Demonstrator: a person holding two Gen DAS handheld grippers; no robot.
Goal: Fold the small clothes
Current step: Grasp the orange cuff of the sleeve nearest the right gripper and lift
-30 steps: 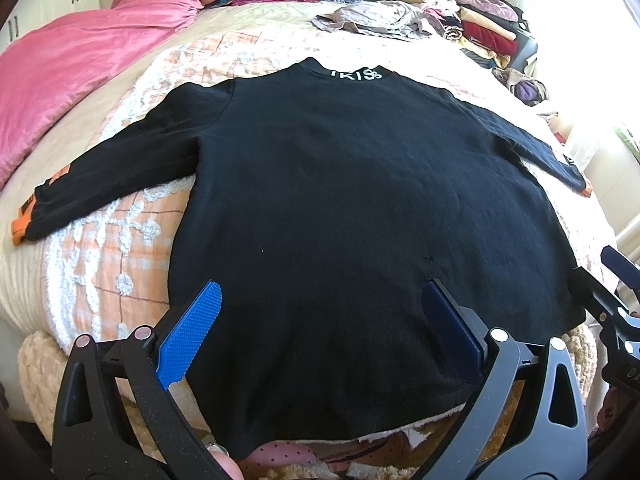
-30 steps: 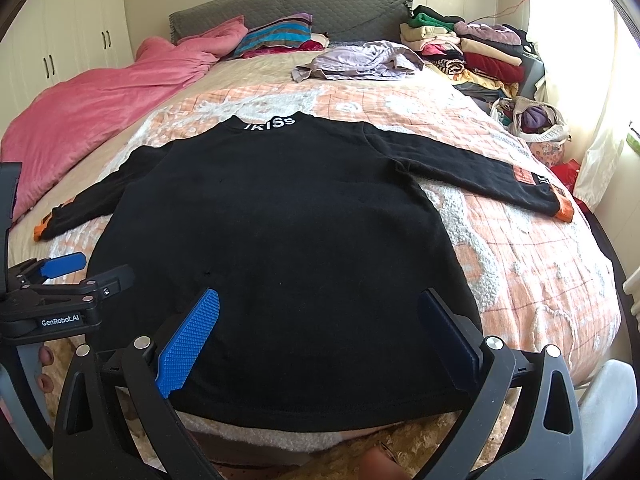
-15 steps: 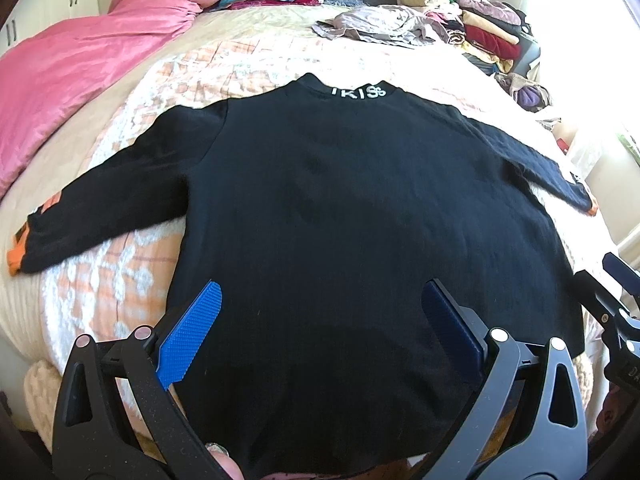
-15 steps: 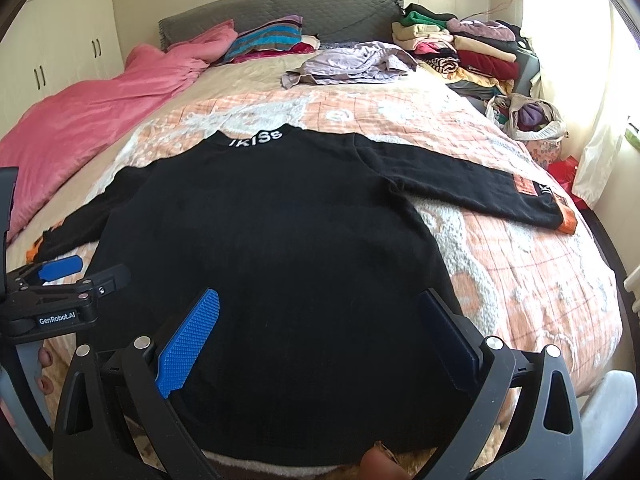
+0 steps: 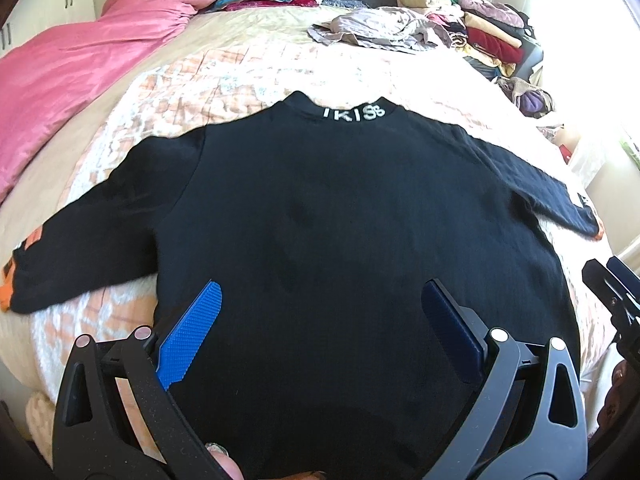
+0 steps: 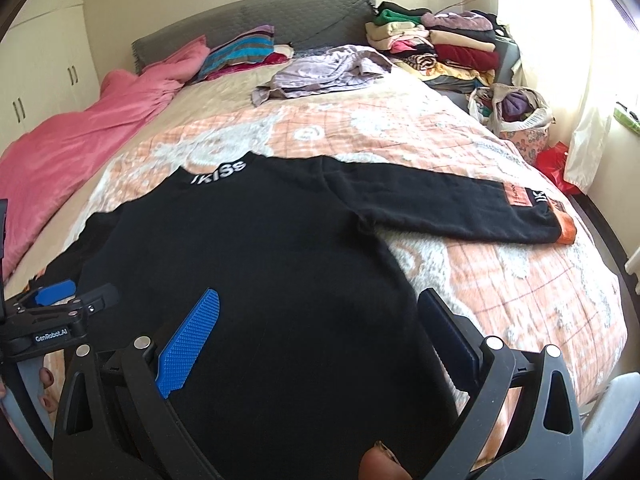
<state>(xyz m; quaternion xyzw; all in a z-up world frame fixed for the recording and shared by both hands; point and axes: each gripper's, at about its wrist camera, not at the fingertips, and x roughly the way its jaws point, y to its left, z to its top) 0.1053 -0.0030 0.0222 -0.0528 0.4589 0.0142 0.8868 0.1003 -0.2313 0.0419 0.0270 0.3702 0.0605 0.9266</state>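
A black long-sleeved sweater [image 5: 340,216] lies flat on the bed, collar with white letters at the far end, both sleeves spread out; it also shows in the right wrist view [image 6: 280,264]. Its sleeve cuffs are orange [image 6: 566,230]. My left gripper [image 5: 320,300] is open and empty above the sweater's lower left part. My right gripper [image 6: 318,308] is open and empty above the lower right part. The sweater's hem is hidden under the grippers. The left gripper also shows at the left edge of the right wrist view [image 6: 60,308].
The bed has an orange and white patterned cover [image 6: 500,280]. A pink quilt [image 5: 72,64] lies along the left side. A crumpled lilac garment [image 6: 324,70] lies near the headboard. Stacks of folded clothes [image 6: 440,44] and a bag [image 6: 516,112] stand at the right.
Both grippers have moved forward over the sweater, away from the bed's front edge. Both stay open. The sweater has not moved.
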